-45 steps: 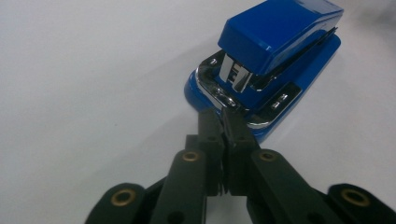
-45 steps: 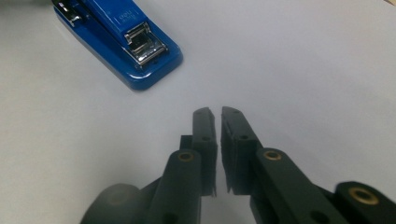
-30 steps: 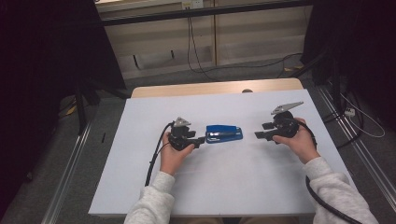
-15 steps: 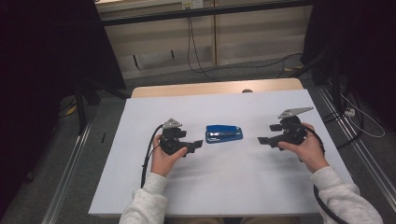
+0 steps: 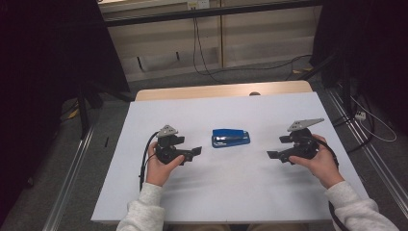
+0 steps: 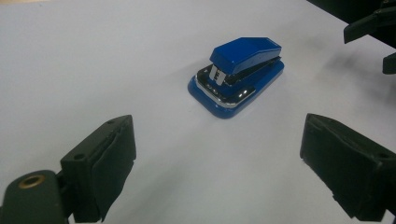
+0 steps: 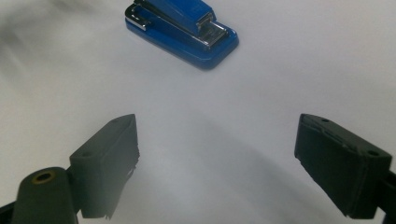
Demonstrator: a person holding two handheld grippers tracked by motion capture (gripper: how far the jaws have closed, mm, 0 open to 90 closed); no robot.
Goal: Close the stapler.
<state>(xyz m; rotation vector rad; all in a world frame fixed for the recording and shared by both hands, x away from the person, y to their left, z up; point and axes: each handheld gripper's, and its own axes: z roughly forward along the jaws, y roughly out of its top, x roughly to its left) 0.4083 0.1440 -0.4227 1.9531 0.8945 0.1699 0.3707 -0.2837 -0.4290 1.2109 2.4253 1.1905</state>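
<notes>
While the left gripper (image 5: 196, 153) hangs with its fingers spread wide and empty, one blue stapler (image 5: 231, 138) lies flat mid-counter (image 5: 240, 202), between the two grippers and apart from both. The right gripper (image 5: 271, 155) also gapes, holding nothing. Judging by this, no grasp has begun; everything is left to do.

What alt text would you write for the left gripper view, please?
A blue stapler lies on a white table, ahead of the left gripper, whose two black jaws stand wide open and hold nothing. Part of the right gripper shows at the upper right.
</notes>
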